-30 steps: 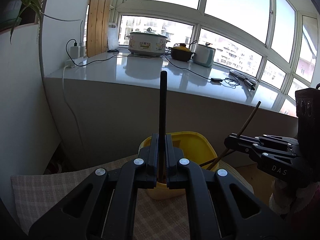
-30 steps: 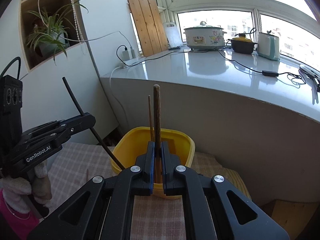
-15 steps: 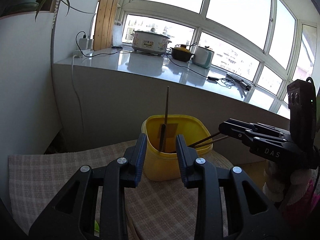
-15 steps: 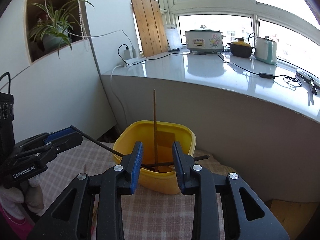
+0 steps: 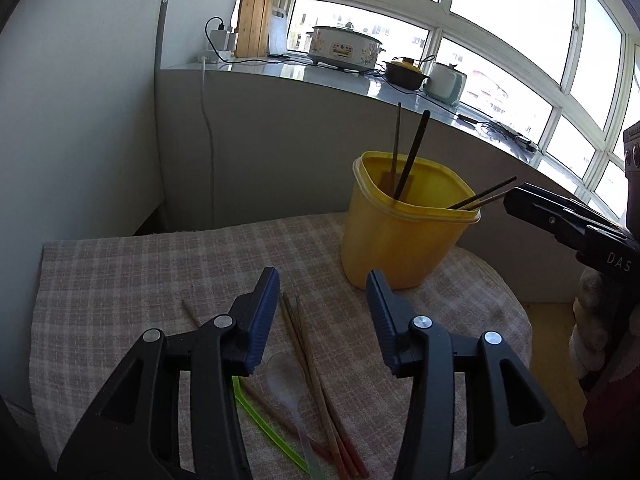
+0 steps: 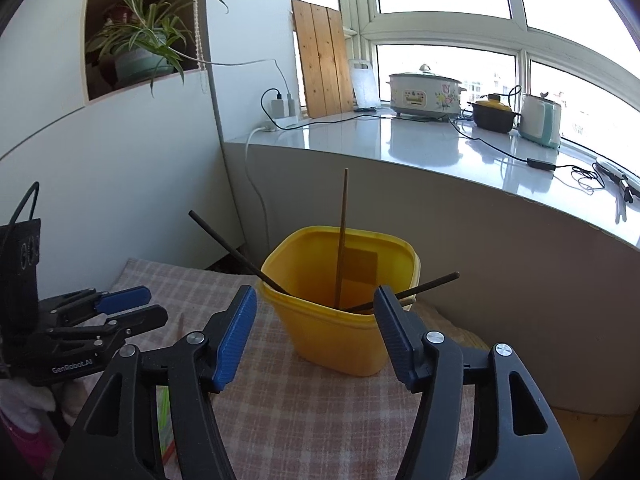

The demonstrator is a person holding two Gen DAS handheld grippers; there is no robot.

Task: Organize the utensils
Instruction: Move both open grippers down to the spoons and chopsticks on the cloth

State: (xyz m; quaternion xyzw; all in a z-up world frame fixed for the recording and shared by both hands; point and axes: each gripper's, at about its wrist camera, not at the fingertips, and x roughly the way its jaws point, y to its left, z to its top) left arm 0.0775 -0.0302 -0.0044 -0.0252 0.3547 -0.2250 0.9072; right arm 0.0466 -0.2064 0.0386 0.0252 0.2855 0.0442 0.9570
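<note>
both views are fisheye cameras riding on handheld grippers, each looking forward and downward along its own two fingers, which fill the bottom of the frame. the left wrist view sits close over the checked cloth, with the yellow container right of centre. the right wrist view faces that yellow container head-on at the centre, close up. both share the container, the cloth, the white counter and the windows behind.
</note>
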